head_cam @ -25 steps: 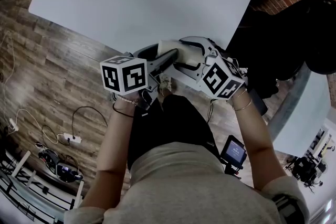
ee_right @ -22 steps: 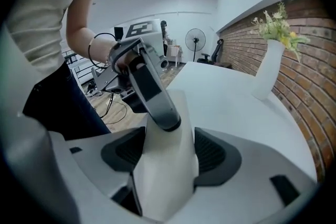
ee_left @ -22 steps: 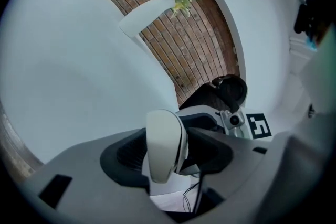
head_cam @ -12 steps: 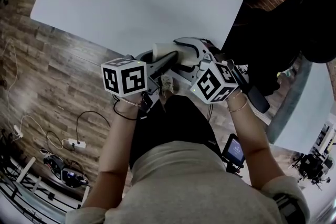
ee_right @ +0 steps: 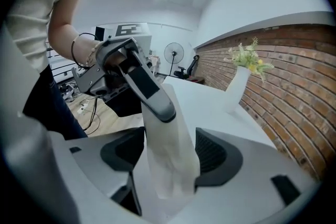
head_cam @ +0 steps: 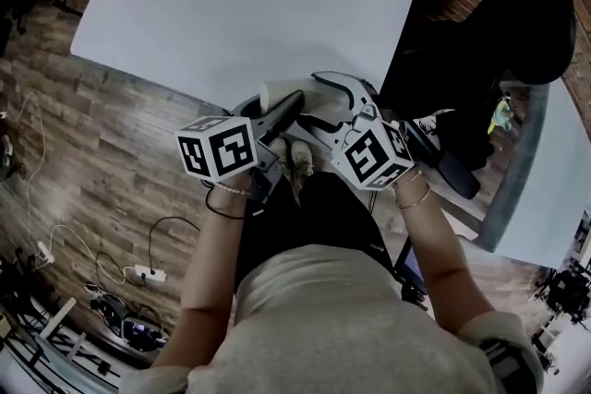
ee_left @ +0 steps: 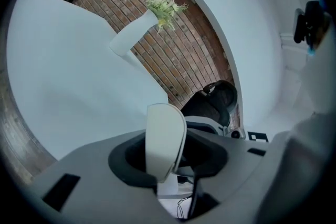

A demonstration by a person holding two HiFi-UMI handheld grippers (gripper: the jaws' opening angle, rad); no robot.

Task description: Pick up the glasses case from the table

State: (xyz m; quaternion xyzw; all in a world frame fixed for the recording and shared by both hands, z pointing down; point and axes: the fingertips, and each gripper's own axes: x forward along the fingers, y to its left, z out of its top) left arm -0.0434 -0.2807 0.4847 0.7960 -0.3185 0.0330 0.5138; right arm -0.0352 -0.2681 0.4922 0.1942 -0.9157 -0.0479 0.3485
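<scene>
both forearms reaching forward, wrists close, left gripper [head_cam: 286, 109] tipped slightly down, jaws just closed further onto the white glasses case [ee_left: 165, 139], right gripper [ee_right: 169, 157] clamping its other end, case held over the table's [head_cam: 231, 5] near edge

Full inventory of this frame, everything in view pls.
glasses case: 1, white, clamped between both grippers
table: 1, white, beneath them
vase with sprigs: 1, white, table's far edge
office chair: 1, black, right of table
second table: 1, pale, far right
power strip: 1, white, wooden floor, left
brick wall: 1, red-brown, behind table
left gripper: 1, grey, jaws just closed further onto glasses case
right gripper: 1, white, shut on glasses case
</scene>
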